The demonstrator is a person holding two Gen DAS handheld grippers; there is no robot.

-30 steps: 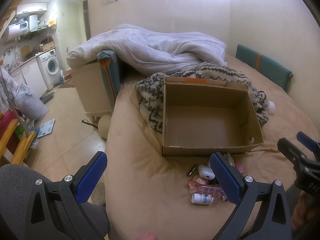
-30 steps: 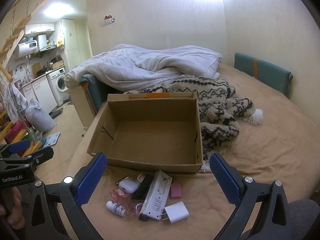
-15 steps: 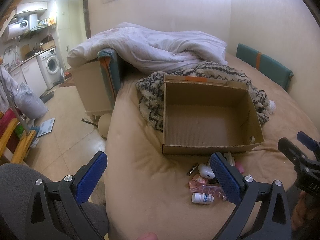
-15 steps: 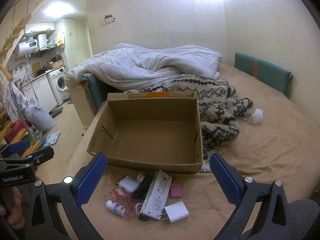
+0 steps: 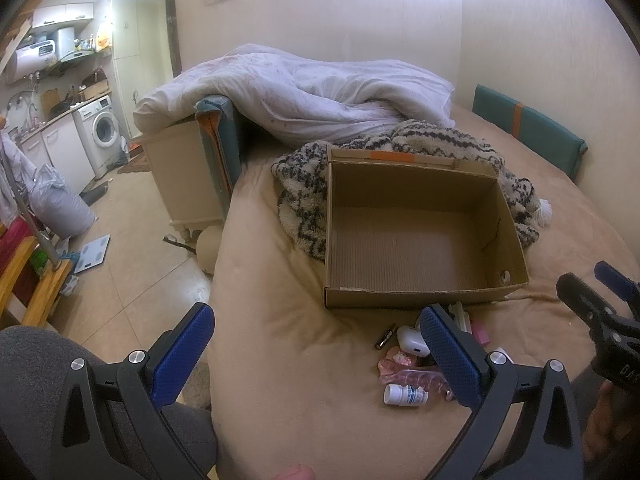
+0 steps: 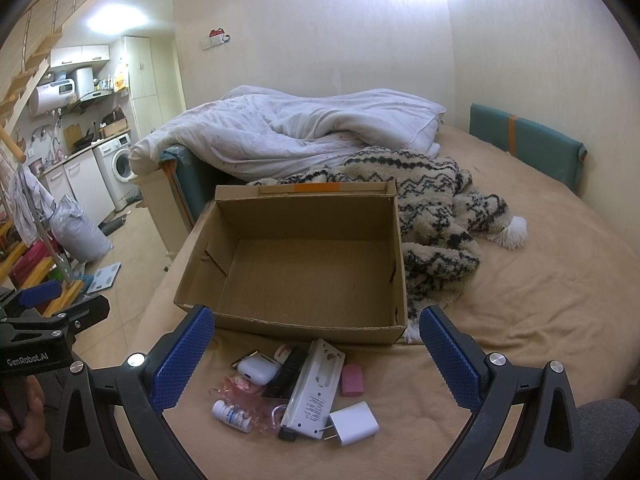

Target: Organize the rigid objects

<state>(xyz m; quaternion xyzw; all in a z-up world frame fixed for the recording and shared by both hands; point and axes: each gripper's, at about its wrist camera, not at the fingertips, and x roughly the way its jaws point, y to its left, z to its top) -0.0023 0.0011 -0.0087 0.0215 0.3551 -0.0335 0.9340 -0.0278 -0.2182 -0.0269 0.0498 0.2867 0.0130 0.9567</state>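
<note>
Both the left gripper (image 5: 316, 352) and right gripper (image 6: 318, 354) gape wide, holding nothing above the clutter before the cardboard box (image 6: 296, 264). Only the right wrist view shows the white charger plug (image 6: 354, 423); the clear pink item (image 5: 404, 372) is perhaps packaging.

Open cardboard box (image 6: 304, 264) sits mid-frame, upright and bare inside. Just below it a huddle: white earbud case (image 6: 259, 372), white pill bottle (image 6: 233, 416) on its side, long white device (image 6: 316, 388) lying flat, pink eraser (image 6: 352, 379), white charger plug (image 6: 354, 423) at the lower right.

Cream-walled room with a tan-sheeted bed (image 6: 520, 288), rumpled white duvet (image 6: 304, 132), tiled floor (image 5: 132, 264), and a washing machine (image 5: 102, 134) beyond.
</note>
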